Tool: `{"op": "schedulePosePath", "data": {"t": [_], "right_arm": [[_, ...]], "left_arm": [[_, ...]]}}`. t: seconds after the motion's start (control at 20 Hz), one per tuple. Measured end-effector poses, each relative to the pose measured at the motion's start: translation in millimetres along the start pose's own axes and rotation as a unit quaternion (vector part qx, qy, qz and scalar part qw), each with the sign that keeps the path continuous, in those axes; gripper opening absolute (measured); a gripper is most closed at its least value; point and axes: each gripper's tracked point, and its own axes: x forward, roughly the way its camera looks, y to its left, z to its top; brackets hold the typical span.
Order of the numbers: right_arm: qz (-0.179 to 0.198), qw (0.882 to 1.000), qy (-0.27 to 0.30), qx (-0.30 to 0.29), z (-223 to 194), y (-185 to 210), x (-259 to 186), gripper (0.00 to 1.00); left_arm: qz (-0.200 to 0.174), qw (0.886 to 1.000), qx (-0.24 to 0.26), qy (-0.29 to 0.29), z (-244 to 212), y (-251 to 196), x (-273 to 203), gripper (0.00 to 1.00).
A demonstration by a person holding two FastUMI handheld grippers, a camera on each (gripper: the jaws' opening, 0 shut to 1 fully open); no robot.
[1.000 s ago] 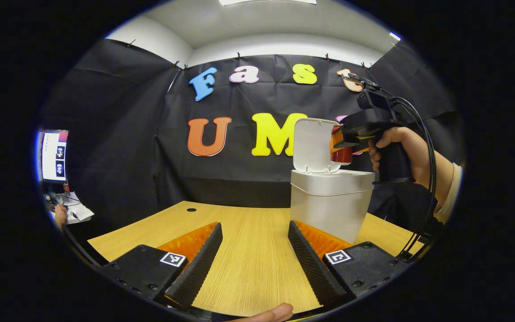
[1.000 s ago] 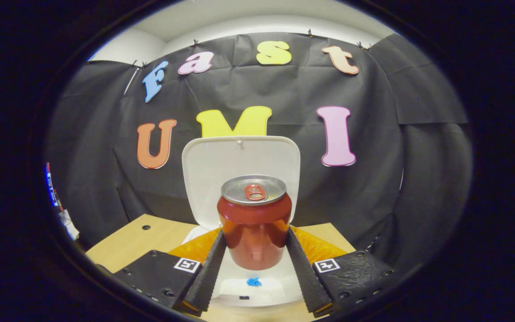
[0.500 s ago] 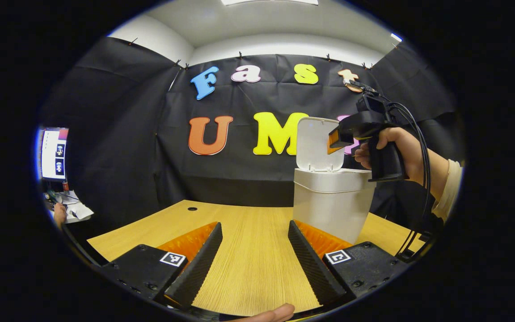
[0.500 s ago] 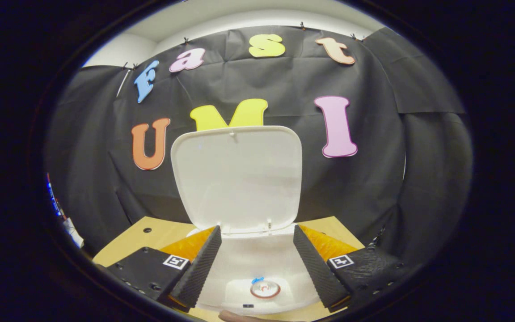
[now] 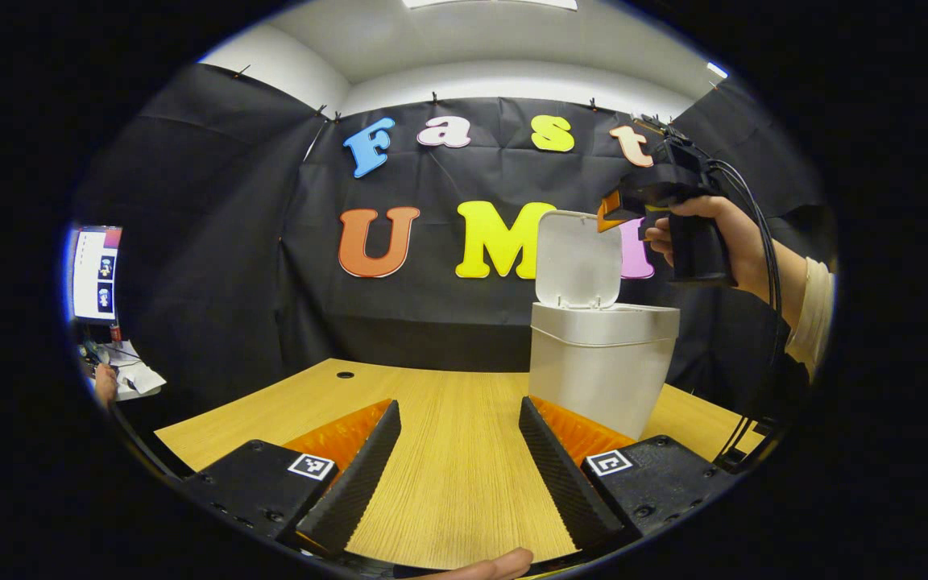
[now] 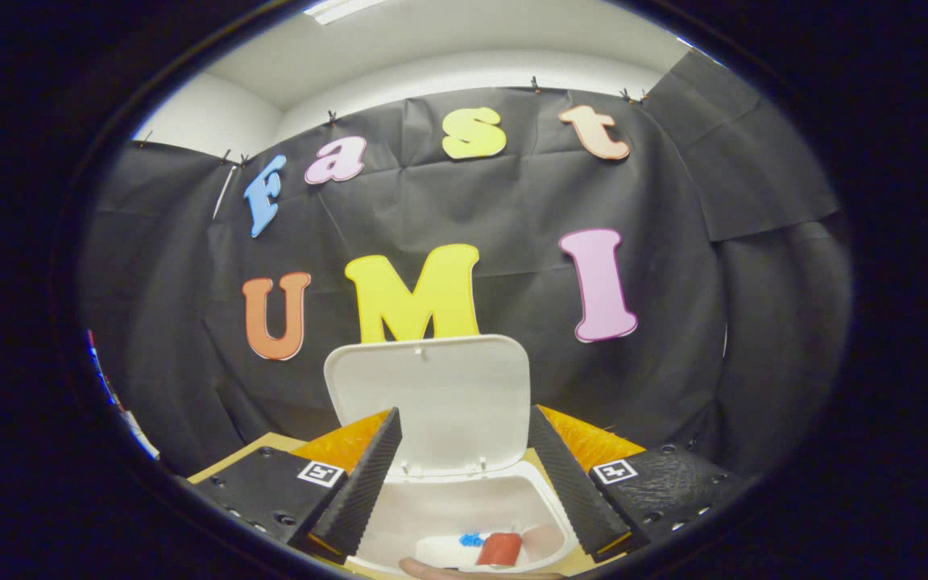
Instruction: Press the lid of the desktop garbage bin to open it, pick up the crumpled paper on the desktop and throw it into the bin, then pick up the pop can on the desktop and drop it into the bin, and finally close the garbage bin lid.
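Left gripper view: right tongs (image 5: 607, 216) raised above bin (image 5: 597, 366).

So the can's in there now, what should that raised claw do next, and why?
Probably bring the open right claw behind the upright white plastic lid and push it down: the red pop can lies inside the white plastic bin, so only closing remains.

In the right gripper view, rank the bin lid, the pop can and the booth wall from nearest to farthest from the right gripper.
1. Bin lid: upright, just beyond the right gripper.
2. Pop can: below, inside the bin; close to call against the lid.
3. Booth wall: behind everything.
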Motion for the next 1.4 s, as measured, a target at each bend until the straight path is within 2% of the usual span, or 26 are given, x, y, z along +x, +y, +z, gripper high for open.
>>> {"op": "schedulePosePath", "data": {"t": [0.15,0.2,0.3,0.4,0.55,0.65,0.75,0.95,1.1,1.15,1.4], "right_arm": [[0.031,0.996,-0.063,0.054,38,23,7,0.98],[0.032,0.995,-0.067,0.062,42,24,14,0.95],[0.039,0.996,-0.050,0.061,38,29,28,0.95],[0.068,0.996,-0.053,0.022,40,43,37,0.92],[0.055,0.991,-0.100,-0.073,54,38,53,0.95],[0.061,0.988,-0.112,-0.086,56,41,62,0.92],[0.062,0.990,-0.109,-0.066,58,43,66,0.95],[0.045,0.990,-0.059,-0.119,40,40,81,0.95],[0.041,0.994,-0.039,-0.094,38,39,81,0.95],[0.040,0.996,-0.031,-0.079,36,37,80,0.98],[0.044,0.998,-0.008,-0.040,33,33,69,0.96]], "left_arm": [[0.005,1.000,0.005,-0.002,3,6,-1,0.97],[0.006,1.000,0.009,-0.006,6,7,-1,0.97],[-0.002,1.000,0.015,-0.006,7,7,-3,0.98],[-0.010,1.000,0.019,-0.007,8,7,-3,0.97],[-0.006,1.000,0.016,0.004,1,14,-1,0.97],[-0.007,1.000,0.012,0.011,0,17,0,0.98],[-0.007,1.000,0.003,0.011,-1,21,3,0.98],[0.001,0.999,0.008,0.038,-8,29,3,0.98],[0.012,1.000,0.025,0.003,10,42,-3,0.98],[0.015,1.000,0.022,0.003,9,45,-3,0.97],[0.024,0.999,0.015,0.020,2,51,-2,0.97]]}}
